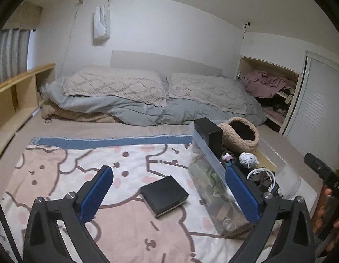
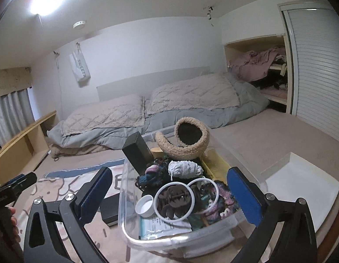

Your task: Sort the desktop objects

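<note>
With jaws wide, both grippers tilt down over the clear bin [image 2: 130,234].

"SWEET" runs down the white bag [image 2: 80,68] hanging on the wall

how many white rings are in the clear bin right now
2: one white ring lies over a brown clip near the bin's front; the other overlaps it on the right. More may be buried.

White walls [image 1: 169,32], bed [image 1: 136,96], curtained window [image 1: 11,52]
</note>
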A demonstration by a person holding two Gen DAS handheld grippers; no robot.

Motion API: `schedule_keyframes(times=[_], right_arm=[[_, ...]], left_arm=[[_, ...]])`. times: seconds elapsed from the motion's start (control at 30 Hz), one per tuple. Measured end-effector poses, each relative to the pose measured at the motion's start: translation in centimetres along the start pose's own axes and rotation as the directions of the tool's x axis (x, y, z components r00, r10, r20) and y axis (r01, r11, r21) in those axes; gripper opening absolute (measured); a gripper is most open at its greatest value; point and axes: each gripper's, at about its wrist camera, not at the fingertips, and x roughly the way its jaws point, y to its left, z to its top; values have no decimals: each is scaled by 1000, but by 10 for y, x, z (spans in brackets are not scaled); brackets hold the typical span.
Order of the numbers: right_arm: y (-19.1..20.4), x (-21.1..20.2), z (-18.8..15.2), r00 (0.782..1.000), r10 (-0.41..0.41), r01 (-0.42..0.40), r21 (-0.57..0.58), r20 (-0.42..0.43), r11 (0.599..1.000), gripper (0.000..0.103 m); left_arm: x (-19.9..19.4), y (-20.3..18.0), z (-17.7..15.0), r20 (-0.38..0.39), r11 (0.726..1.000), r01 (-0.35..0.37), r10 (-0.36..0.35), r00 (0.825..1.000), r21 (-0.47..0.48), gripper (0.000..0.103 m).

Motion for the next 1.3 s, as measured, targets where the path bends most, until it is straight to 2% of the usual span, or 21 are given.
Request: schedule_keyframes(times=[0.27,0.47,0.57,0.77,0.9,1.07,1.2,1.3], right_arm=[[11,-31,-1,998,15,-15,-12,53,1000,103],[37,-50,-12,997,40,-35,-64,68,997,103],[51,-52,-20,996,56,-50,-82,65,995,103],[88,-48,-46,981,179,-173,-79,74,982,103],[125,-30,-59,980,196,-190,-163,20,968,103],[162,15,-76,957,266,-285,-212,-114,935,103],[186,71,-92,932,276,-329,-231,-235,916,103],[197,123,-103,917,223,-309,-237,-330,921,103]], left_arm=[[-33,7,4,56,1000,2,-3,998,18,103],[-55,20,2,95,1000,15,-14,995,-8,103],[-62,33,-4,98,1000,-4,6,995,-21,103],[-67,67,-19,92,996,-77,82,992,-53,103],[-68,92,-29,89,987,-129,138,986,-97,103],[-66,116,-40,83,969,-206,218,972,-136,103],[-59,135,-46,43,955,-240,251,967,-176,103],[-59,143,-47,58,948,-249,265,963,-198,103]])
